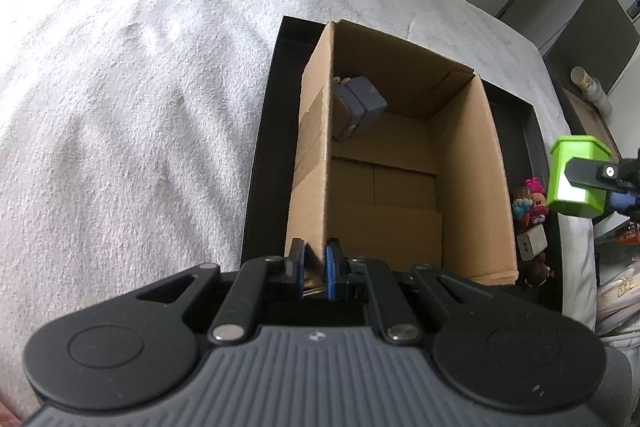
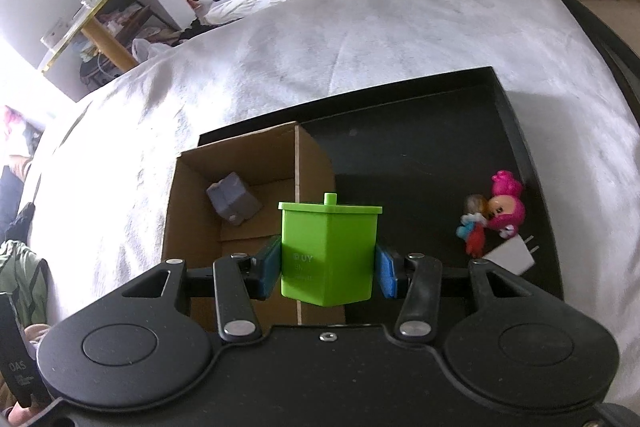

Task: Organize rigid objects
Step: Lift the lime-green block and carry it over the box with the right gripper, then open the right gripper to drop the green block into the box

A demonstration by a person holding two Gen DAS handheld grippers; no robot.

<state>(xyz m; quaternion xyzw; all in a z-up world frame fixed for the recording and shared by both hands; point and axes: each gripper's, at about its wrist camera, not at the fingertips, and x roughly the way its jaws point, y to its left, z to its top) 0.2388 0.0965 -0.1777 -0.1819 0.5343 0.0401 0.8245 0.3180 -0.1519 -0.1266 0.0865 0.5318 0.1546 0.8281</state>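
An open cardboard box (image 1: pixel 468 155) stands in a black tray (image 1: pixel 266 131) on a bed. A grey block (image 1: pixel 358 107) lies in the box's far corner; it also shows in the right wrist view (image 2: pixel 234 201). My left gripper (image 1: pixel 315 267) is shut on the box's near left wall. My right gripper (image 2: pixel 328 269) is shut on a green lidded container (image 2: pixel 329 251) and holds it above the box's right wall and the tray (image 2: pixel 420 155). In the left wrist view the container (image 1: pixel 576 175) hangs at the right edge.
Small toy figures (image 2: pixel 496 215) and a white charger plug (image 2: pixel 512 255) lie in the tray right of the box; they also show in the left wrist view (image 1: pixel 530 207). A white blanket (image 1: pixel 140 87) covers the bed. Furniture and slippers stand beyond.
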